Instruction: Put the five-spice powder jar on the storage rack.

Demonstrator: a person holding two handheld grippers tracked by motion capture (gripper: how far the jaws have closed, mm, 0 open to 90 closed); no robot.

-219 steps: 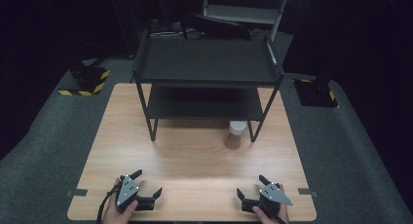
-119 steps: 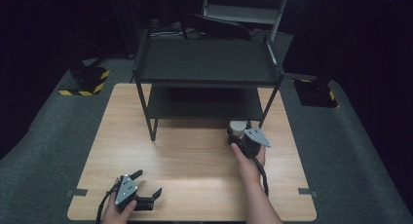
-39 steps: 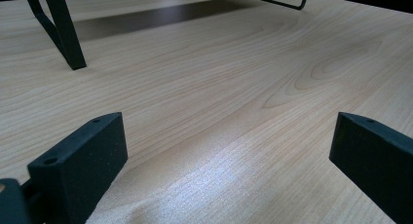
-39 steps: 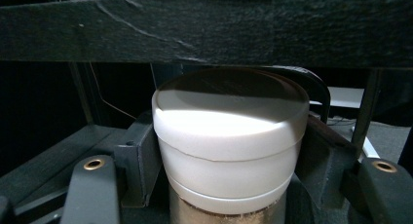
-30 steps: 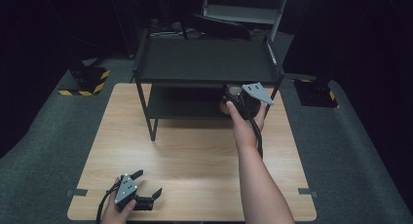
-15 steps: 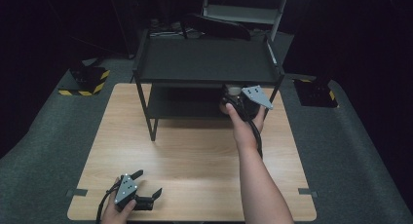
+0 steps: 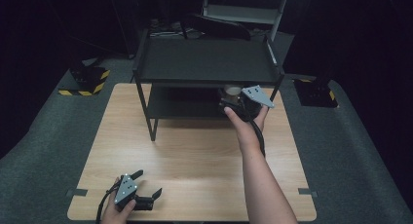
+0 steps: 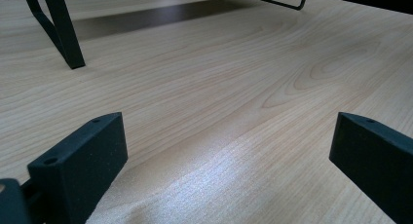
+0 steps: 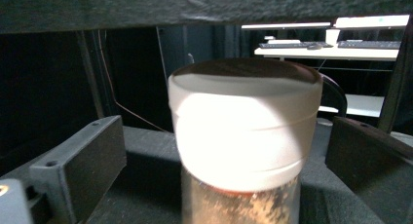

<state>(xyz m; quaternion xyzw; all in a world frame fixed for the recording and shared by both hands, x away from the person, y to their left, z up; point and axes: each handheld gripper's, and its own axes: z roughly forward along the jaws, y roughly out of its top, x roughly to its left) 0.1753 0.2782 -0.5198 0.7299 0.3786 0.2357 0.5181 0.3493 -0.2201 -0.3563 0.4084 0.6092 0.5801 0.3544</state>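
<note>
Jar (image 9: 243,151): white lid, brownish contents, standing free between just-spread right gripper (image 9: 229,151) jaws

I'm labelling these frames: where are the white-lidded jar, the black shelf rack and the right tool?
white-lidded jar (image 9: 243,131), right gripper view, lid's side.
black shelf rack (image 7: 204,61), high view, top shelf.
right tool (image 7: 233,96), high view, between its fingertips.

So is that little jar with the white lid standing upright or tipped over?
Upright. In the right gripper view the jar stands on the lower shelf, white lid on top, between the right gripper's open jaws.
</note>
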